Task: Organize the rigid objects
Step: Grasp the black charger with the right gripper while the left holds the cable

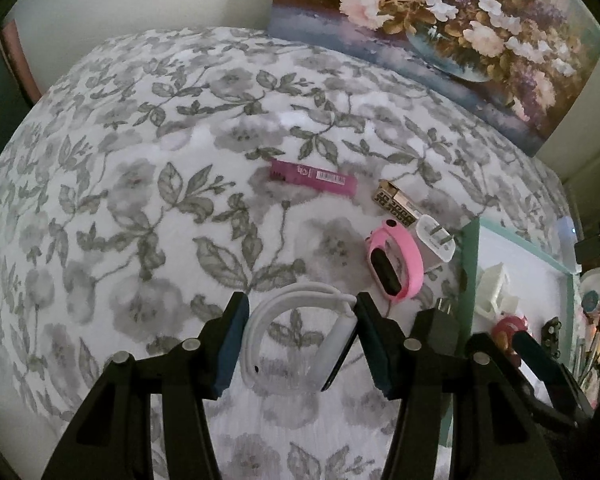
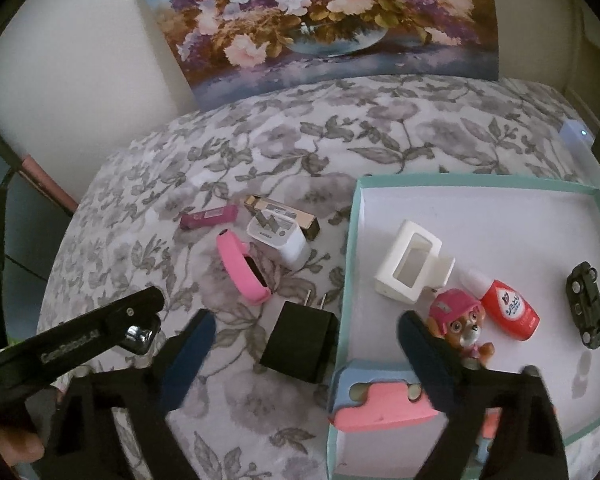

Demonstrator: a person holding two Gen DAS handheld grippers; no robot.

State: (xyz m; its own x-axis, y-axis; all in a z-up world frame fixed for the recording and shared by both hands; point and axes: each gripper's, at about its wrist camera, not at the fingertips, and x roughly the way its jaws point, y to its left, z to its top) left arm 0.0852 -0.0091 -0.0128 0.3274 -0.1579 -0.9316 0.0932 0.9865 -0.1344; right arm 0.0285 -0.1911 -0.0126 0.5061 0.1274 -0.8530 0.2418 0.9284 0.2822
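In the left wrist view the teal-rimmed box [image 1: 470, 264] is only partly seen: the right tool [image 1: 540, 368] covers its near end, and the toy figure [image 1: 510, 326] inside shows only as a red and pink blur. The black charger [image 1: 444, 310] beside the box is mostly hidden behind the left tool's finger [image 1: 380, 344]. In the right wrist view the pink and blue block [image 2: 380, 400] at the box's near wall is partly covered by the right tool's finger [image 2: 428, 360], and an orange item [image 2: 490, 426] behind that finger cannot be identified. The small print on the white charger [image 2: 278, 240] left of the box is too small to read
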